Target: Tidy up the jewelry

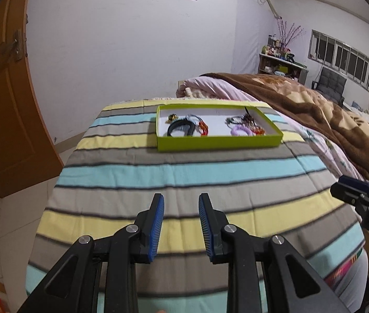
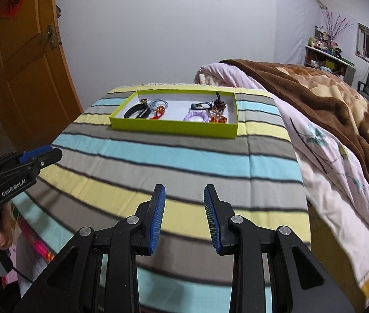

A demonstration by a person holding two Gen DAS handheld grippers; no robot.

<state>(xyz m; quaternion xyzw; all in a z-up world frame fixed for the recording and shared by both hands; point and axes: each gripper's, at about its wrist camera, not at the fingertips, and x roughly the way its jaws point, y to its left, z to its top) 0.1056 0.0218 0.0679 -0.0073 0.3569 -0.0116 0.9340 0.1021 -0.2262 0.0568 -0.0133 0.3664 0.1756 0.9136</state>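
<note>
Left gripper (image 1: 180,225) empty, jaws apart; right gripper (image 2: 184,219) the same. Tray (image 1: 219,142) sits far across the striped cloth (image 1: 184,172), jewelry piled in two clumps. Risk: tangled cords could drag neighbours out with them. Left gripper's body reads "GenRobot.AI".

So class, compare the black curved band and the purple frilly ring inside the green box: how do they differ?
The black curved band lies in the left half of the shallow green box; the purple frilly ring lies in the right half. The band is dark, smooth and larger; the ring is pale, ruffled and smaller. Both rest on the box's white floor, untouched by either gripper.
</note>
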